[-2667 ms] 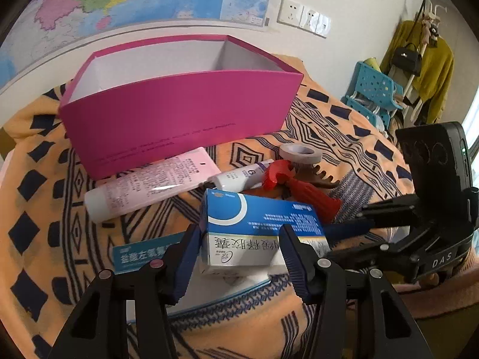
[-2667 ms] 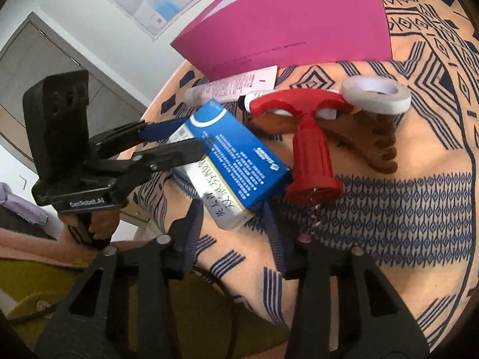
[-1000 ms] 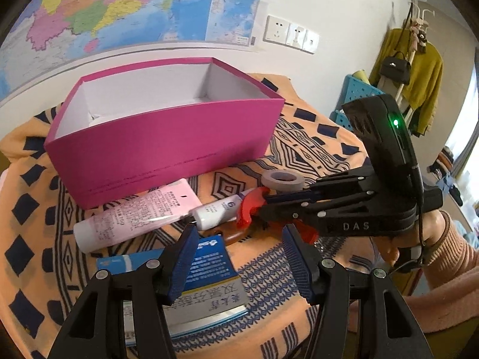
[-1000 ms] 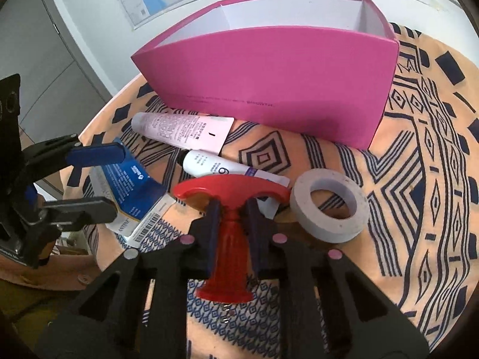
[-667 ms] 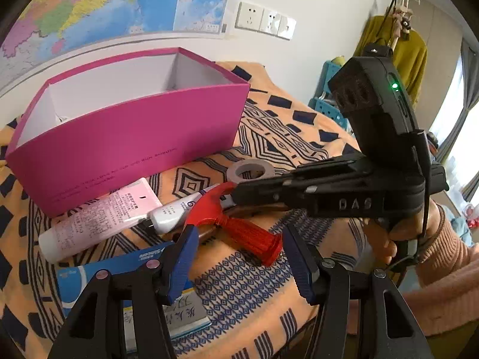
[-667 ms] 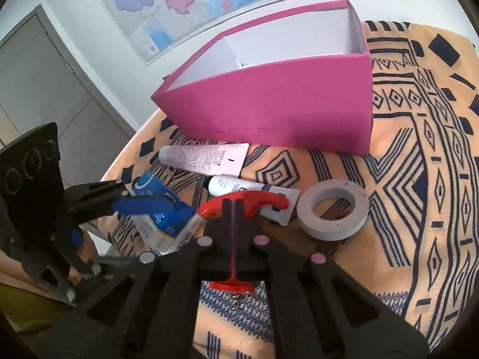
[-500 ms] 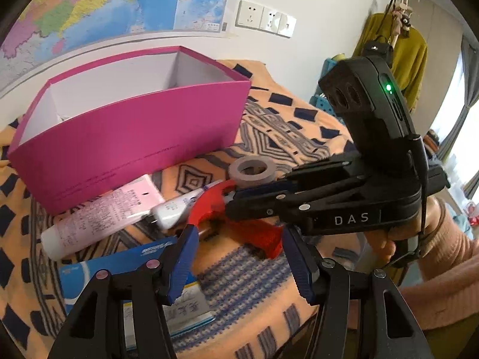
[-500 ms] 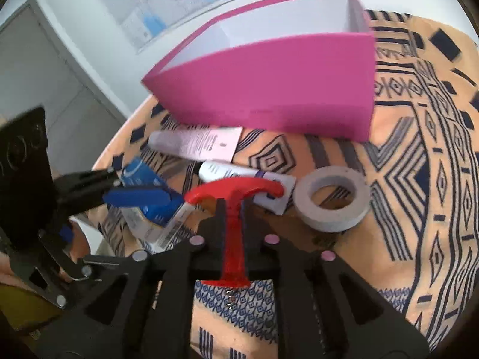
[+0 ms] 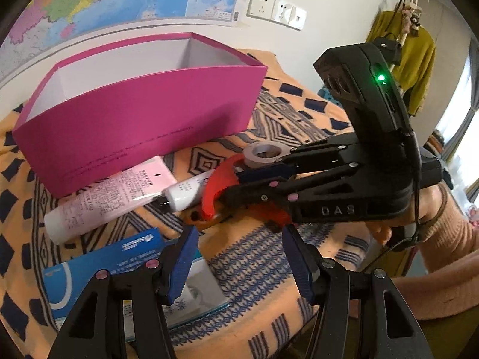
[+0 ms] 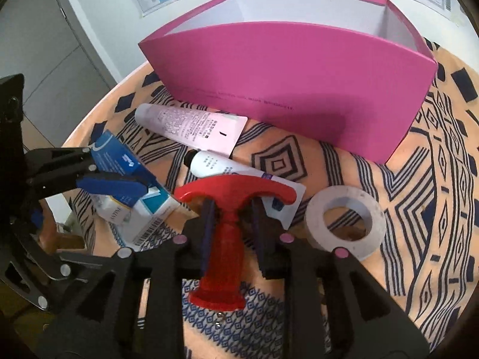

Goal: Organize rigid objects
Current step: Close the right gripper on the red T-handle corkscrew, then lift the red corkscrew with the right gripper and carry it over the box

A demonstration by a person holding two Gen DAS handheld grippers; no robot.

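right gripper (image 10: 230,209) around the red corkscrew (image 10: 227,239), jaws just easing apart

its jaws flank the red stem with thin gaps either side. left gripper (image 9: 239,257) has jaws spread, empty, over the blue box (image 9: 119,266). tape roll (image 10: 344,221) lies right of the corkscrew; pink box (image 10: 287,83) stands behind.

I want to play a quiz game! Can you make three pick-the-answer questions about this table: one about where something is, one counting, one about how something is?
1. Where is the tape roll? A on the floor; B on the patterned cloth; C on a shelf.
2. How many tubes lie there? A two; B five; C none.
3. The left tongs are: A open; B shut on the tape roll; C shut on a tube.

Answers: B, it rests on the cloth near the pink box; A, a pink tube and a white tube; A, only cloth shows between them.
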